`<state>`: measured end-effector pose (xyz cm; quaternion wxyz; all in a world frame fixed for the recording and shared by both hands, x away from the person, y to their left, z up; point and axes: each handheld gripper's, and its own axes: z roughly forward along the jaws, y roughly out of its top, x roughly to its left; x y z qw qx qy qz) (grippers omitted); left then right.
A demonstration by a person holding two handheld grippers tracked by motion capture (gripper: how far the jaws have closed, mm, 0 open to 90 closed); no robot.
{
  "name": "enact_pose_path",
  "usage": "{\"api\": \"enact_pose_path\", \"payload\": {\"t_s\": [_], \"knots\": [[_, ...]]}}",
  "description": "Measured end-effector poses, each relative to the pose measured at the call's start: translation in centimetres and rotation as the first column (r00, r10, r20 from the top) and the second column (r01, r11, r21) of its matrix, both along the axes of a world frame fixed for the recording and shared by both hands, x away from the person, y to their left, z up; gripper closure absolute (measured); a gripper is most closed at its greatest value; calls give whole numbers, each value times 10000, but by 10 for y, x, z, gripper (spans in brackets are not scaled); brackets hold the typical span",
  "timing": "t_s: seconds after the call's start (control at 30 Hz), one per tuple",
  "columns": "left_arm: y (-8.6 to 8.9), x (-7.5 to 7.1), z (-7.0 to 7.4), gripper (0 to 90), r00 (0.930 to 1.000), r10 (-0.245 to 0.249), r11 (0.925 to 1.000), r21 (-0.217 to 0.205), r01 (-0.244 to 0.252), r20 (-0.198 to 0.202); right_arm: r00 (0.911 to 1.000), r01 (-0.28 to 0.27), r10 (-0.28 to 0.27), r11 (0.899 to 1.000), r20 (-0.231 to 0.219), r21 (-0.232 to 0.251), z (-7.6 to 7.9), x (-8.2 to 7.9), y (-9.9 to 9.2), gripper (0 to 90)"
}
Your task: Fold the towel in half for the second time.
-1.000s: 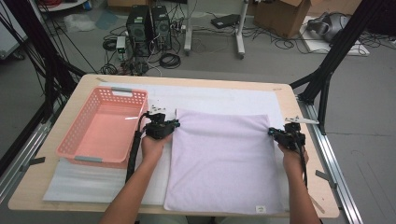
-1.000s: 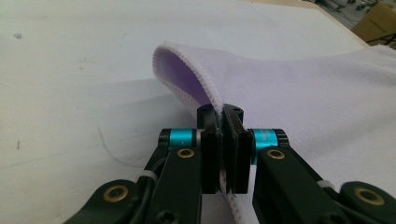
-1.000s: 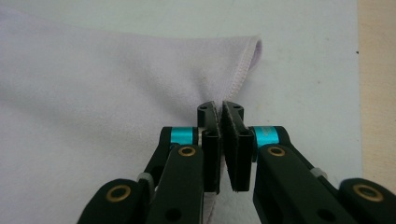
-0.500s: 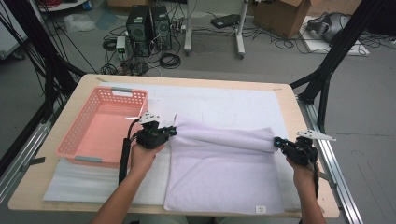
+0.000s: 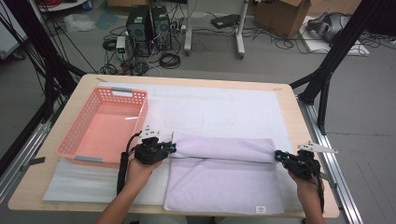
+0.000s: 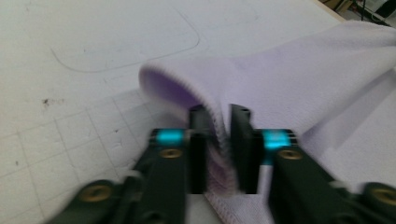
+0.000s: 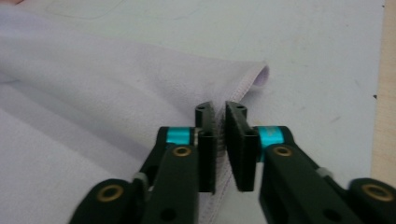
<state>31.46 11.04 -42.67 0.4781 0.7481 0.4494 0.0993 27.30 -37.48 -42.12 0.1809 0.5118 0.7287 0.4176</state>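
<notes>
A lilac towel (image 5: 224, 186) lies on the white mat, its far part folded back over itself into a roll-like band (image 5: 219, 148). My left gripper (image 5: 172, 148) is at the band's left end and my right gripper (image 5: 278, 156) at its right end. In the left gripper view the jaws (image 6: 217, 116) have just been opening; the towel's hem (image 6: 289, 84) hangs loosely in the gap. In the right gripper view the jaws (image 7: 219, 109) have also just been opening, standing slightly apart with the stitched towel edge (image 7: 93, 93) between them.
A pink plastic basket (image 5: 74, 135) with nothing in it stands at the left, close to my left hand. The white mat (image 5: 210, 107) covers the wooden table (image 5: 306, 126) beyond the towel. Black frame legs and cables stand on the floor behind.
Both grippers drew the towel's far edge toward the near side, folding it over the rest. Their jaws, shut on the corners before, now stand apart.
</notes>
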Motion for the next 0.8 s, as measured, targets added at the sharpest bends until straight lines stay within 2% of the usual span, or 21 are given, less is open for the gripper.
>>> {"api": "enact_pose_path", "payload": {"t_s": [0.03,0.1,0.2,0.23,0.33,0.47,0.53,0.63,0.7,0.73,0.77,0.8], "knots": [[0,2,0,518,10000,61,10000,-63,-61,-34,9996,277,-277,9996,-21,100,1,2,0,558],[-1,8,0,459,9998,144,9999,34,-144,114,9978,656,-653,9968,-71,464,4,6,-2,477],[-4,21,1,407,9993,366,9993,58,-367,76,9961,870,-866,9957,-143,318,11,20,1,455],[-6,26,0,405,9991,415,9990,191,-415,11,9961,851,-846,9961,-254,227,13,26,3,448],[-11,37,-2,405,9985,512,9986,150,-510,-188,9945,795,-806,9967,-663,-190,14,47,12,438],[-16,49,-8,417,9970,590,9978,332,-575,-492,9898,683,-772,9947,-1199,-764,9,70,25,436],[-19,52,-12,438,9965,487,9979,470,-456,-684,9869,567,-715,9930,-1444,-1041,4,78,29,445],[-23,52,-16,529,9970,170,9978,652,-121,-759,9811,435,-688,9891,-1808,-1404,-3,83,32,473],[-28,49,-17,620,9979,-175,9935,1115,244,-627,9780,471,-755,9881,-1947,-1463,-7,84,31,495],[-31,47,-18,682,9985,-347,9891,1419,402,-416,9765,491,-781,9882,-2010,-1452,-9,84,30,522],[-32,46,-17,734,9983,-455,9868,1536,508,-375,9772,439,-739,9876,-1990,-1510,-10,84,29,551],[-32,45,-17,788,9979,-480,9876,1473,540,-442,9790,473,-770,9865,-1887,-1569,-11,82,29,619]]}}
